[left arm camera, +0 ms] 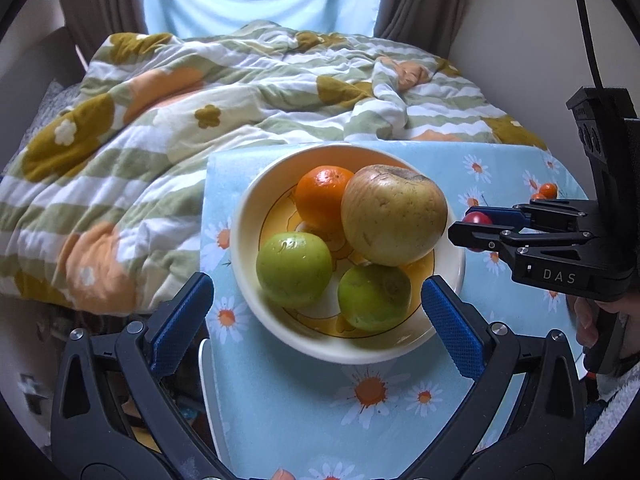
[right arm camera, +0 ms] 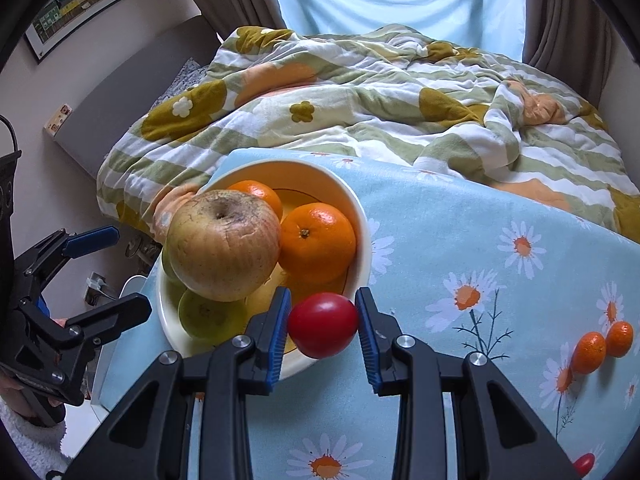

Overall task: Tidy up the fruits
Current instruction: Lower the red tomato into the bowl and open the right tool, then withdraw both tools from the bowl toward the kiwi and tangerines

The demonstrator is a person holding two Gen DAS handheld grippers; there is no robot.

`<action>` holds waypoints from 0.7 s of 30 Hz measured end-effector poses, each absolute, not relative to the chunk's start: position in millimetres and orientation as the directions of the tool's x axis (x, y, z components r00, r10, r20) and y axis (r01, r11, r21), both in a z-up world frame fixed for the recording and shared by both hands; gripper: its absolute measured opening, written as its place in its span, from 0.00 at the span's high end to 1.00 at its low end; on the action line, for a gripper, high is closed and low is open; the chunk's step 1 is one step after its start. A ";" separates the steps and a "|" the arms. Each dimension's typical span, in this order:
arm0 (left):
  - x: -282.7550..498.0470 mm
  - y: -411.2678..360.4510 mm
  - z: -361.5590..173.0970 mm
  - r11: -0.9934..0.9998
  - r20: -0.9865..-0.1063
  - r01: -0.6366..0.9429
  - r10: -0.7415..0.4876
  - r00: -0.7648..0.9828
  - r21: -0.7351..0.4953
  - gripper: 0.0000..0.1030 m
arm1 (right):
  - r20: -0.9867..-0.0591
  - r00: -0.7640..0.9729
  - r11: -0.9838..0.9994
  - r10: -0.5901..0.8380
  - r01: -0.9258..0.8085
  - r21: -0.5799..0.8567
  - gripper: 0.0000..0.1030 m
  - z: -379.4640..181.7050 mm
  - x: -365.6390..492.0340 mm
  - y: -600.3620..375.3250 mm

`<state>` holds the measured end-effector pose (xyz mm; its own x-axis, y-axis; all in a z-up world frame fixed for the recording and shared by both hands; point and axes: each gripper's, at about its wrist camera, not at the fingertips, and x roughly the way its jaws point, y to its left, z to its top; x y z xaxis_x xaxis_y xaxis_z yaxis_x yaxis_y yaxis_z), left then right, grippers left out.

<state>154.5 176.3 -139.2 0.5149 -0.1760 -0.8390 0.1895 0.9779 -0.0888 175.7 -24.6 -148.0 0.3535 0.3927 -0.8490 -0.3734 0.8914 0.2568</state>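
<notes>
A cream bowl (left arm camera: 244,216) (right arm camera: 362,216) stands on the blue daisy tablecloth (left arm camera: 280,400). It holds a big yellow-brown apple (left arm camera: 394,214) (right arm camera: 222,244), an orange (left arm camera: 322,196) (right arm camera: 316,242), a second orange (right arm camera: 258,196) behind it, and two green fruits (left arm camera: 294,270) (left arm camera: 374,298). My right gripper (right arm camera: 323,320) (left arm camera: 476,228) is shut on a red tomato (right arm camera: 323,325) (left arm camera: 478,219) just above the bowl's right rim. My left gripper (left arm camera: 316,316) is open and empty, its jaws astride the bowl's near side.
Two small oranges (right arm camera: 602,346) (left arm camera: 546,191) lie on the tablecloth to the right, and another red tomato (right arm camera: 584,464) shows at the near right edge. A rumpled flowered quilt (left arm camera: 180,132) covers the bed behind the table. Curtains and a window are at the back.
</notes>
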 end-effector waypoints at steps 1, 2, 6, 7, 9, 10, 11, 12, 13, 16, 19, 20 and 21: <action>153.7 177.7 -140.4 0.979 -0.840 0.186 -0.173 0.514 -0.088 0.00 | -0.848 0.352 0.888 0.398 -0.380 0.259 0.70 -150.0 174.7 -23.0; 152.3 179.4 -141.6 0.979 -0.841 0.183 -0.173 0.512 -0.090 0.00 | -0.846 0.351 0.885 0.400 -0.387 0.258 0.70 -151.6 173.2 -21.4; 149.0 182.5 -144.2 0.979 -0.842 0.182 -0.175 0.511 -0.093 0.00 | -0.844 0.354 0.877 0.403 -0.413 0.246 0.70 -155.3 167.6 -15.7; 148.4 182.9 -144.5 0.979 -0.841 0.182 -0.176 0.511 -0.094 0.00 | -0.845 0.352 0.875 0.402 -0.419 0.242 0.70 -156.0 166.8 -14.5; 148.2 182.9 -144.7 0.979 -0.841 0.182 -0.176 0.511 -0.094 0.00 | -0.850 0.353 0.877 0.392 -0.424 0.228 0.70 -156.8 165.0 -12.4; 148.0 182.9 -144.8 0.979 -0.841 0.183 -0.177 0.511 -0.095 0.00 | -0.850 0.361 0.879 0.384 -0.425 0.216 0.62 -156.6 163.4 -12.0; 147.8 182.9 -144.8 0.979 -0.841 0.183 -0.176 0.512 -0.093 0.00 | -0.848 0.370 0.880 0.380 -0.426 0.209 0.53 -155.9 161.5 -11.9; 147.8 182.9 -144.7 0.979 -0.841 0.183 -0.174 0.513 -0.091 0.00 | -0.843 0.377 0.880 0.384 -0.427 0.209 0.34 -154.4 159.7 -12.8; 146.9 182.7 -144.4 0.979 -0.840 0.185 -0.173 0.514 -0.089 0.00 | -0.837 0.384 0.879 0.390 -0.426 0.214 0.25 -153.0 157.9 -14.5; 144.5 179.9 -141.2 0.978 -0.836 0.192 -0.173 0.520 -0.083 0.00 | -0.826 0.408 0.884 0.389 -0.417 0.210 0.15 -148.6 152.9 -20.5; 141.2 176.0 -133.6 0.977 -0.831 0.200 -0.171 0.529 -0.074 0.00 | -0.818 0.437 0.895 0.374 -0.402 0.195 0.15 -143.2 148.8 -26.1; 140.6 175.1 -130.6 0.977 -0.829 0.202 -0.171 0.532 -0.072 0.00 | -0.816 0.442 0.897 0.372 -0.397 0.194 0.15 -141.1 148.0 -28.1; 140.2 174.3 -128.0 0.976 -0.828 0.205 -0.172 0.534 -0.071 0.00 | -0.815 0.448 0.900 0.368 -0.392 0.191 0.13 -139.0 147.2 -29.9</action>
<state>140.2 174.3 -128.0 0.5344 -0.1719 -0.8275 0.2048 0.9763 -0.0706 147.2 -29.9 -139.0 0.4478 0.3679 -0.8149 -0.3918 0.9000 0.1910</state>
